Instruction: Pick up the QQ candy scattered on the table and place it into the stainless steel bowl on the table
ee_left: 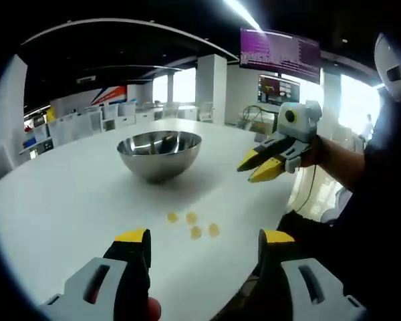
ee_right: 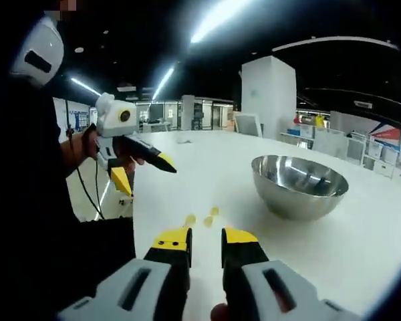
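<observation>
Shiny steel makes up the bowl (ee_left: 160,154), which sits on the white counter (ee_left: 67,200) well back from the edge, with plenty of room around it for dropping sweets in. Nearer the edge lie the yellow candies (ee_left: 192,225), four little flat pieces close together, apart from the bowl and not yet picked up. The left hand-held gripper (ee_left: 204,242) hangs low over the counter with its jaws spread wide and nothing between them, probably ready to go down on a candy. The right hand-held gripper (ee_left: 262,164) is held up in the air beside the bowl; in its own view its jaws (ee_right: 205,242) stand close together with a thin gap, empty. From that side only a few candies can be made out. What is inside the bowl is hard to tell.
</observation>
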`<state>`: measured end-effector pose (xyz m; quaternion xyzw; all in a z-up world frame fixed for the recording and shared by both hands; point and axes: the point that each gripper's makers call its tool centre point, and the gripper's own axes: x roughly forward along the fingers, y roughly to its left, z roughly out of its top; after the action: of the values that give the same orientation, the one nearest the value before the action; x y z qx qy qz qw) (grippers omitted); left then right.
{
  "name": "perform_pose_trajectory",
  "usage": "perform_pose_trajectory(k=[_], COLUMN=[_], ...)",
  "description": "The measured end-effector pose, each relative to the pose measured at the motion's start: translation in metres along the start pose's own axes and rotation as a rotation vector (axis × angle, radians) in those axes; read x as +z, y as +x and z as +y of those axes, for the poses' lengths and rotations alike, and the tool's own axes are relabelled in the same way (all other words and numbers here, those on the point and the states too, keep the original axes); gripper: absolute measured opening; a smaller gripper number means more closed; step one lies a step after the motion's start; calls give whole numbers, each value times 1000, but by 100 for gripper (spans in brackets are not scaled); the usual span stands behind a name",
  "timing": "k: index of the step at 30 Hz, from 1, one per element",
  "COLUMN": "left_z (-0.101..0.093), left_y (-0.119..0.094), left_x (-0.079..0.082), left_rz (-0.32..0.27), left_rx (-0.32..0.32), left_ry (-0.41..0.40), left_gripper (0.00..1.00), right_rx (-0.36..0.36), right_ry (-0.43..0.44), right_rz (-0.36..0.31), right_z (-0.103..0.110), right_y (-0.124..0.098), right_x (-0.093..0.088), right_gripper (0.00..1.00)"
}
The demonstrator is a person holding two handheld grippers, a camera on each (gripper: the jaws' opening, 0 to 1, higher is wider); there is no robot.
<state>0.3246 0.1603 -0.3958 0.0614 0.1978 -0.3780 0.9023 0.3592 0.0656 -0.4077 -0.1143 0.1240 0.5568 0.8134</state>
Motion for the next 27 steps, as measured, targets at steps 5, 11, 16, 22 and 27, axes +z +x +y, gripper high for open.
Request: perform_pose_trajectory(k=[5,11,16,22,27], left_z=[4,6,6,5,3], left_y=[-3,-5,-5,-4,-3], left_x=[-2,-5,-7,-10,-11], left_rz=[6,8,10,13,11], left_rx=[16,27,28,25,21], left_ry=[-6,-12,-18,-20,-22], left_gripper=[65,65,65,65,65], right_rx=[72,106,113,99,78], right_ry=[-23,-12,-13,2,-13], right_rz=[50,72,85,93,92], right_z=[17,27,31,28,26], right_y=[31,54,64,65,65], right_x=[-9,-18,-27,-34,-36], right_gripper=[18,17,17,15,10])
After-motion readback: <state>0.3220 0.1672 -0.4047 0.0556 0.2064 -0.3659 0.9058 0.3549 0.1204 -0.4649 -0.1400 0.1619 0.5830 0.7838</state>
